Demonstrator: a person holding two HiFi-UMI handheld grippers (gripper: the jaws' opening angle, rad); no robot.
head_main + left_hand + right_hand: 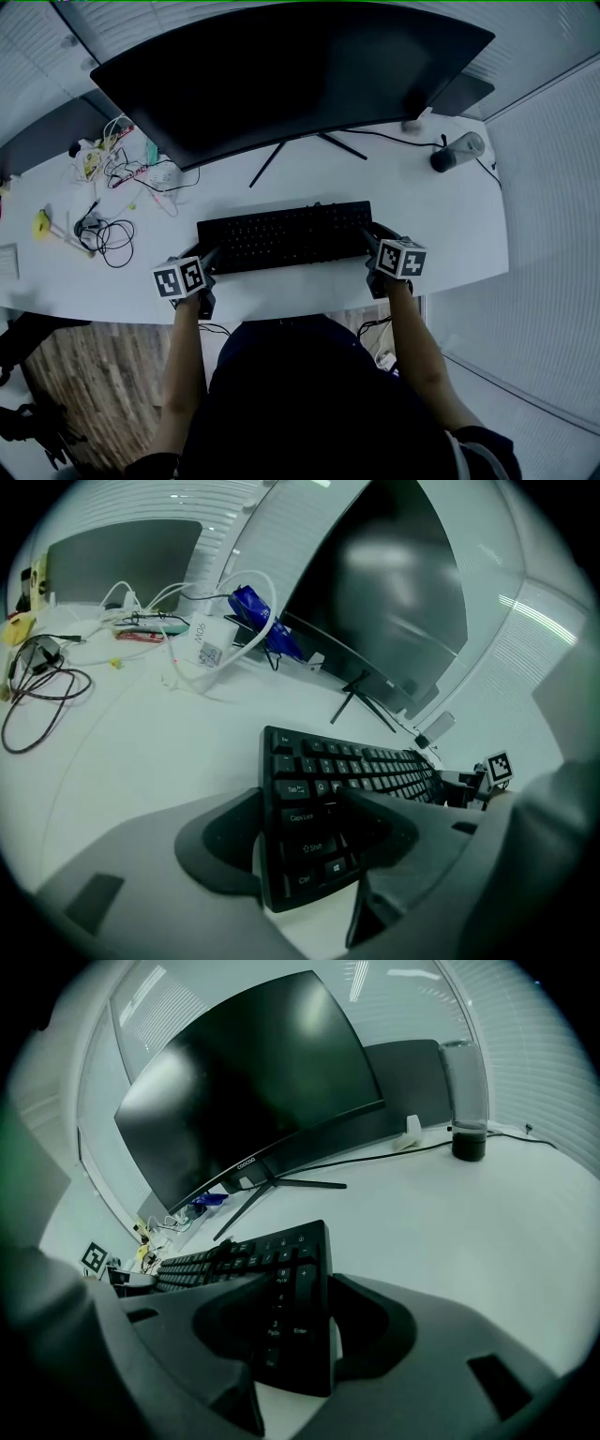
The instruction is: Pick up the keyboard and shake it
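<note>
Grasping is the step in hand: left claw stands wide open astride the left end of the flat black plastic keyboard, which lies on the white desk. Right claw straddles the right end, equally wide and not clamped. Next, I judge, both must close together, then lift level. At far right stands a tall grey cylindrical vessel, its contents untellable.

**Desk layout**

Keyboard lies on desk, centre, near front edge. Monitor stands behind it. Cable tangle lies left of keyboard, with more cables behind that. Cylinder stands at back right. Left gripper straddles keyboard's left end, right gripper its right end.
</note>
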